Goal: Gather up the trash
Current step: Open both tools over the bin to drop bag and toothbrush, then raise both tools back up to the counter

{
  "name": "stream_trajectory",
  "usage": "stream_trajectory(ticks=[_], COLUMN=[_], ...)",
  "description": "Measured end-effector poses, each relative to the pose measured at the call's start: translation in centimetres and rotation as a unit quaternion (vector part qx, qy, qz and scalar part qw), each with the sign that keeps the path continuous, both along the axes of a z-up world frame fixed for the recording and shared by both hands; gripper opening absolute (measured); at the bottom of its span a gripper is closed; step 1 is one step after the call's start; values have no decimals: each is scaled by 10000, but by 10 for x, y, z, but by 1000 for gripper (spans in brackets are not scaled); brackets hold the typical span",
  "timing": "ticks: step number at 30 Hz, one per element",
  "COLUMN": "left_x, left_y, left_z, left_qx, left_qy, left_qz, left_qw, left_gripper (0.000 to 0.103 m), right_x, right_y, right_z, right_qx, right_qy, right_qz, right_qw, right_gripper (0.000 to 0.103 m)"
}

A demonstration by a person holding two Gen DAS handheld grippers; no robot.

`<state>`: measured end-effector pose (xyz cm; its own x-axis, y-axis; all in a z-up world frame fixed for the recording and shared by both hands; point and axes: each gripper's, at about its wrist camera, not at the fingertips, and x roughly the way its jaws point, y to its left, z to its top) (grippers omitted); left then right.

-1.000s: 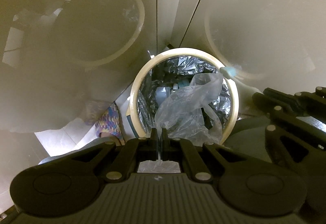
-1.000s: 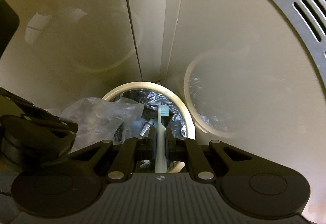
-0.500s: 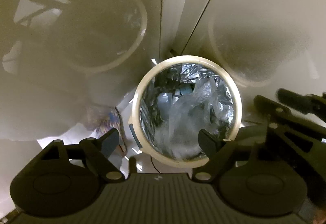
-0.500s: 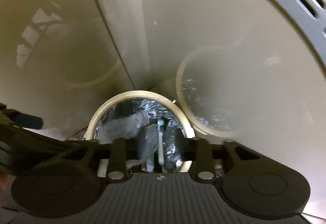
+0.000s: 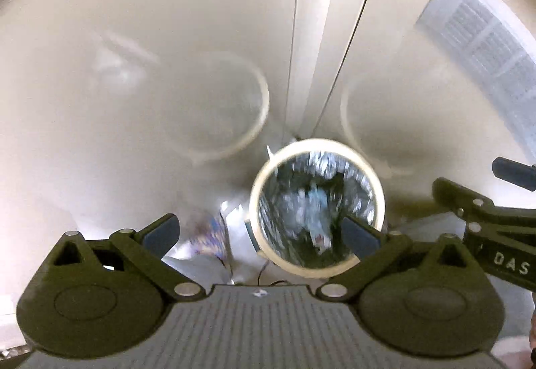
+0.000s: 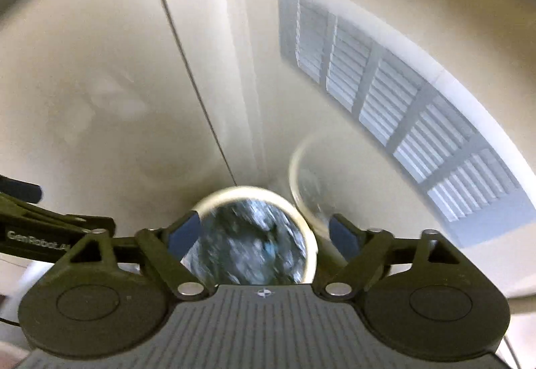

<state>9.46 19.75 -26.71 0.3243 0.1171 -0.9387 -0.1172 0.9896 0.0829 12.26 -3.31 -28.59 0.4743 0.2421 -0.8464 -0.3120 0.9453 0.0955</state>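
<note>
Left wrist: round trash bin (image 5: 268, 263) mouth upward, contents blurred.

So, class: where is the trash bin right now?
The trash bin sits low and right of centre in the left wrist view, in the corner between two glossy walls, just beyond the open left gripper.

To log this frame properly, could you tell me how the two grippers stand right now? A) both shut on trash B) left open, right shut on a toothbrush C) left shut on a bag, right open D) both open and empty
D: the left gripper and right gripper both show jaws spread wide with nothing between them, above the bin.
</note>
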Motion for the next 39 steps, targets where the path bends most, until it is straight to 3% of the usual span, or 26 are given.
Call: stream_trajectory(ticks=[6, 15, 20, 25, 34, 39], left_x=[-50, -108, -125, -135, -140, -126], left_y=[-14, -43, -57, -64, -71, -80], left_z=[86, 170, 185, 190, 206, 225], left_qx=[243, 399, 429, 434, 338, 387], left_qy=[-954, -1919, -2042, -2056, -2285, -2514], left_qz=[120, 13, -38, -100, -187, -292], left_qw=[9951, 9806, 9780, 9776, 9728, 9667], left_gripper=[103, 103, 103, 103, 103, 103], right_x=[-51, -118, -142, -160, -159, -147], right_y=[-15, -43, -58, -66, -73, -95], right_z=[81, 160, 185, 189, 195, 211], right_qx=[530, 886, 903, 867, 835, 681], right_qy=[-942, -1883, -2149, -2248, -2470, -2818], right_qz=[360, 402, 227, 170, 43, -348], right_qw=[9935, 9773, 9722, 9704, 9654, 9564], right_gripper=[103, 103, 103, 103, 103, 103])
